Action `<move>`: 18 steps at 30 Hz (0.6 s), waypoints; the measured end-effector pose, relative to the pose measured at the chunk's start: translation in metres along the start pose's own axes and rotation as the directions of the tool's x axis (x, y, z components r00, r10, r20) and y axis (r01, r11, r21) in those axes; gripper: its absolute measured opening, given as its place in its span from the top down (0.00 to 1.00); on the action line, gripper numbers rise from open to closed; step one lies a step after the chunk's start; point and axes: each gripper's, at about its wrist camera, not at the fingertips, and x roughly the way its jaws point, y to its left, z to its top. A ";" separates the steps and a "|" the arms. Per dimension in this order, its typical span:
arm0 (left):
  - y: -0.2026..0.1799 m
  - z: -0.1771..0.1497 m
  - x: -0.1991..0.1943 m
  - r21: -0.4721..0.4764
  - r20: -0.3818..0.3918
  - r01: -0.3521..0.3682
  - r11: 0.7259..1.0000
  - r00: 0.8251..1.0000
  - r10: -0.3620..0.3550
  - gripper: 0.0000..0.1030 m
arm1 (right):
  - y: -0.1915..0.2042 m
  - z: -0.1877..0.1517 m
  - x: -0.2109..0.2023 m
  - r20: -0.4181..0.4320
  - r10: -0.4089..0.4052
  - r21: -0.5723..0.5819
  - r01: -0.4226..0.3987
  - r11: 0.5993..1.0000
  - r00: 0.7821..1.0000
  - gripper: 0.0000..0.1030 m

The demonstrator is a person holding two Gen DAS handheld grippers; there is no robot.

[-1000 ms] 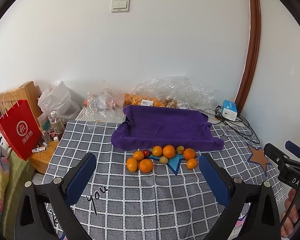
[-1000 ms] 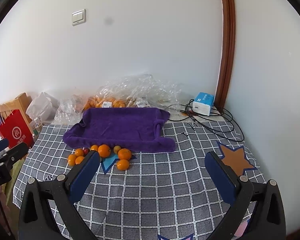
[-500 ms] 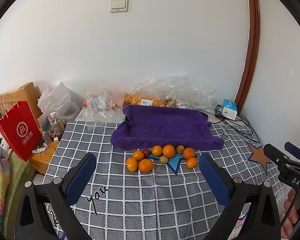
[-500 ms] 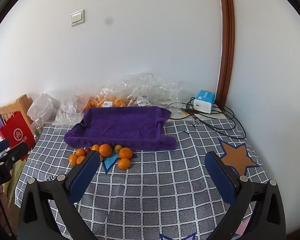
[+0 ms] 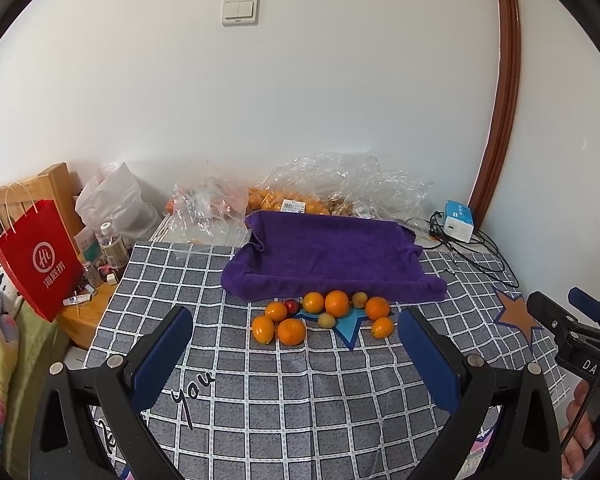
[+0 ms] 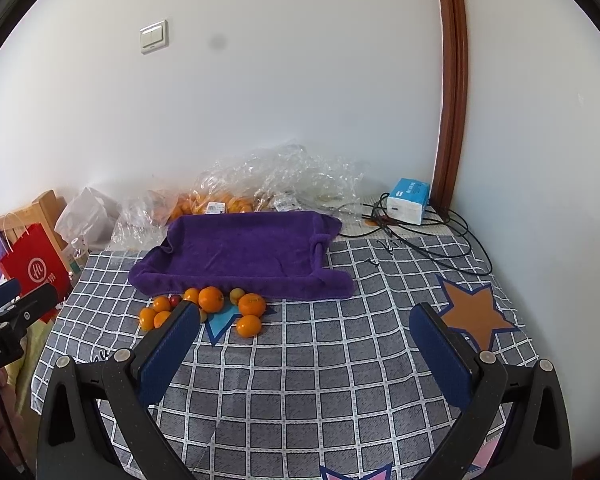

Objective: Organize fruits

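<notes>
A red paper bag (image 5: 38,254) stands at the far left beside a wooden stand cluttered with small bottles (image 5: 114,245), off the edge of the bench (image 5: 300,392) with its grey checked cloth. The left gripper (image 5: 296,354) hangs above the near cloth with its blue pads spread wide, holding nothing. Straight ahead of it, a cluster of oranges (image 5: 337,303) with a small red fruit (image 5: 291,305) and two small yellow-green fruits (image 5: 326,320) lies on the cloth, touching the front edge of a purple towel (image 5: 328,256) draped in a tray-like shape. Crumpled clear plastic bags (image 5: 340,184), some holding more orange fruit, are heaped behind the towel against the wall. The right gripper (image 6: 304,350) is also wide apart and empty, its left pad overlapping part of the fruit cluster in its own view. At far right, a blue-and-white box (image 6: 408,200) sits among black cables (image 6: 440,240) near the brown door frame (image 6: 454,80).
</notes>
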 end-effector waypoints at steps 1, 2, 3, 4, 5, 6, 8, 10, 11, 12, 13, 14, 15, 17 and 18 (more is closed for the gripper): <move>0.000 0.000 0.000 -0.001 -0.002 0.001 1.000 1.000 -0.001 0.00 | 0.000 0.000 0.000 -0.002 0.000 0.001 0.000 1.000 1.000 0.00; 0.001 0.000 -0.001 -0.002 -0.003 0.001 1.000 1.000 -0.001 0.00 | 0.000 0.000 0.001 -0.005 0.002 0.001 -0.002 1.000 1.000 0.00; 0.001 0.000 -0.001 -0.004 -0.002 0.001 1.000 1.000 -0.001 0.00 | 0.000 -0.001 0.001 -0.007 0.003 0.000 -0.003 1.000 1.000 0.00; 0.001 0.000 -0.002 -0.005 -0.001 0.001 1.000 1.000 -0.001 0.00 | 0.000 0.000 0.001 -0.005 0.001 -0.002 -0.001 1.000 1.000 0.00; 0.001 0.000 -0.002 -0.005 -0.001 0.001 1.000 1.000 -0.001 0.00 | 0.000 -0.001 0.000 -0.003 -0.003 -0.002 0.003 1.000 1.000 0.00; 0.002 0.000 -0.002 -0.003 -0.002 0.001 1.000 1.000 -0.001 0.00 | 0.000 -0.001 -0.001 -0.001 -0.002 -0.002 0.002 1.000 1.000 0.00; 0.002 -0.001 -0.002 -0.004 -0.001 0.001 1.000 1.000 -0.001 0.00 | 0.000 -0.001 -0.001 -0.002 0.001 0.000 -0.001 1.000 1.000 0.00; 0.002 -0.001 -0.003 -0.005 0.001 0.003 1.000 1.000 -0.003 0.00 | 0.001 0.000 -0.002 0.002 0.000 -0.003 0.000 1.000 1.000 0.00; 0.003 -0.001 -0.004 -0.004 0.003 0.003 1.000 1.000 -0.003 0.00 | 0.001 -0.001 -0.002 0.003 -0.001 -0.005 0.001 1.000 1.000 0.00; 0.003 0.000 -0.004 -0.003 0.004 0.003 1.000 1.000 -0.003 0.00 | 0.001 -0.001 -0.002 0.003 -0.001 -0.006 0.001 1.000 1.000 0.00; 0.004 -0.001 -0.005 -0.005 0.005 0.003 1.000 1.000 -0.003 0.00 | 0.002 -0.001 -0.002 0.002 0.000 -0.006 0.000 1.000 1.000 0.00; 0.005 -0.001 -0.005 -0.008 0.005 0.005 1.000 1.000 -0.005 0.00 | 0.002 -0.001 -0.002 0.001 0.003 -0.007 -0.003 1.000 1.000 0.00; 0.004 0.000 -0.005 -0.009 0.004 0.006 1.000 1.000 -0.006 0.00 | 0.003 -0.001 -0.002 0.001 0.003 -0.009 -0.003 1.000 1.000 0.00; 0.004 0.001 -0.005 -0.009 0.005 0.006 1.000 1.000 -0.006 0.00 | 0.005 -0.001 -0.002 0.005 0.001 -0.016 -0.001 1.000 1.000 0.00; 0.004 0.001 -0.005 -0.005 0.004 0.004 1.000 1.000 -0.004 0.00 | 0.005 -0.001 -0.002 0.007 0.001 -0.016 -0.001 1.000 1.000 0.00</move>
